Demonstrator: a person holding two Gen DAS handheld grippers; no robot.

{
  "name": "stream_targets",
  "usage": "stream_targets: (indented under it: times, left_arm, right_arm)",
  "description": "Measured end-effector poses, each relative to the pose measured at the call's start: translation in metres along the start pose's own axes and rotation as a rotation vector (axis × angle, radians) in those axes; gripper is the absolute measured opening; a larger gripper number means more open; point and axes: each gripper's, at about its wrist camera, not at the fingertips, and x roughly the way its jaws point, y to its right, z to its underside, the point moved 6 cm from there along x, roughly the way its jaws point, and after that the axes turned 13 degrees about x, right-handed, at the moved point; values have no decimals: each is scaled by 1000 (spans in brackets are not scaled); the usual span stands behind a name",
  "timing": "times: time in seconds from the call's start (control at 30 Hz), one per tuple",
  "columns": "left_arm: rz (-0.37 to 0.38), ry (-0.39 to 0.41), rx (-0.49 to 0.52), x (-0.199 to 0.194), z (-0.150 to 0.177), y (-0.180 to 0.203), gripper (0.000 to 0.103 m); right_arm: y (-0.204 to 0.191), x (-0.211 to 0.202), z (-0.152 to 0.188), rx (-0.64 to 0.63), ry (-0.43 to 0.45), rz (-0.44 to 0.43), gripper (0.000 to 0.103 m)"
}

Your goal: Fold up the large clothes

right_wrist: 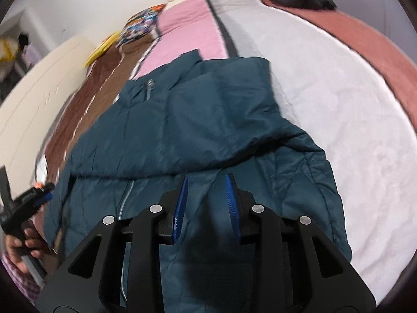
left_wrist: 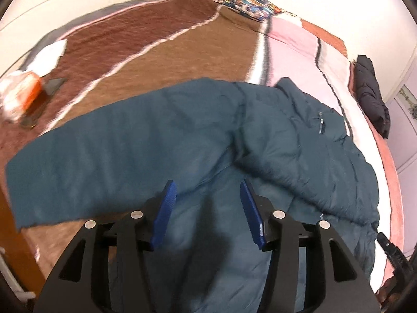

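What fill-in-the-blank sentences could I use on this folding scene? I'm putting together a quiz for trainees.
1. The teal jacket lies on a ____.
2. Between the pads of the left gripper there is ____ gripped.
3. The jaws of the right gripper stand ____ above the jacket.
4. The dark garment near the bed's edge is ____ in colour.

Missing words: bed; nothing; open; black
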Motion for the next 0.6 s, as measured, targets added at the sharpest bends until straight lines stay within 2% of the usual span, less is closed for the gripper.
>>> stream_targets:
  times: [0.23,0.4,0.6]
  left_arm:
    - [-62,-2,-29,-28,35,-39,55]
    - [-51,20,-76,-42,58,-68,58]
    - [38,49,-325,-48,95,-134,60]
  right_arm:
    - [-32,-7,38,-100,-45,-15,35]
    - [-51,-5,63,-171,-87,-8,35]
    - [-66,-9,83,-224,-99,-3,35]
